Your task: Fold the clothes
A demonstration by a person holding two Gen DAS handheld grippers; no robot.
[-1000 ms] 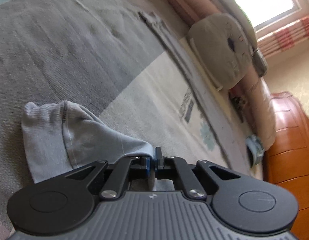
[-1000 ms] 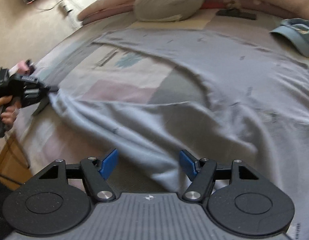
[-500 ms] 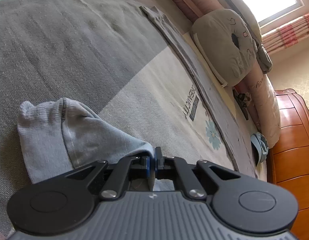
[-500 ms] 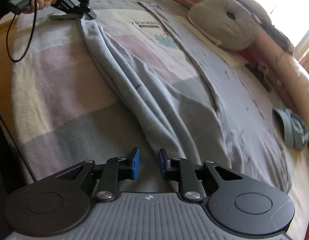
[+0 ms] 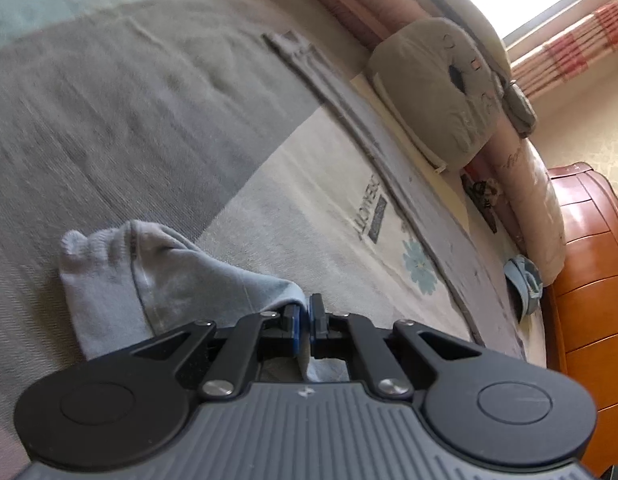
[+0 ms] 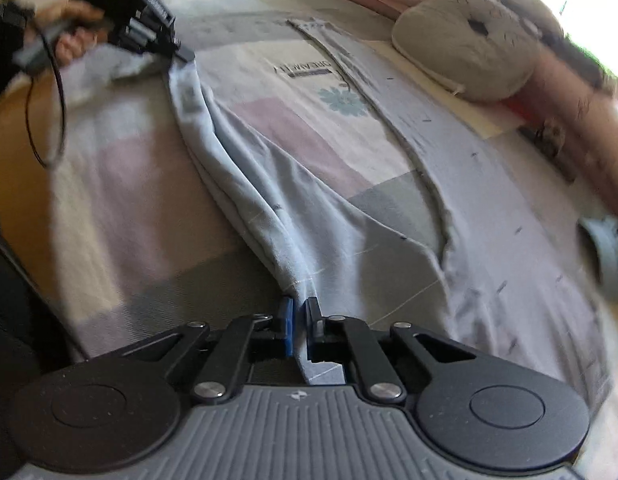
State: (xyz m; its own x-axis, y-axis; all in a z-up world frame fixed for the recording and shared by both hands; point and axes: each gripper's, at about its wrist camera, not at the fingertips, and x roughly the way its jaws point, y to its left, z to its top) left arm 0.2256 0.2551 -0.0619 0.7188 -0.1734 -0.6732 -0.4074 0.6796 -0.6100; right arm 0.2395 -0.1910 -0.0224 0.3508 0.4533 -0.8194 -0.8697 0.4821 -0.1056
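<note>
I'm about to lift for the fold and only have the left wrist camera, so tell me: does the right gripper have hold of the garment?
Observer: Yes, the right gripper is shut on a bunched fold of the light blue garment.
Operator: How does the cloth run between the grippers?
Observer: In one gathered band, from the right gripper up to the left gripper.
Operator: Anything by my left hand?
Observer: A black cable loops below the left hand.

Bedspread [image 6: 297, 92] printed with dark lettering, seen reversed and blurred, roughly "DREAMCITY", beside a blue flower
</note>
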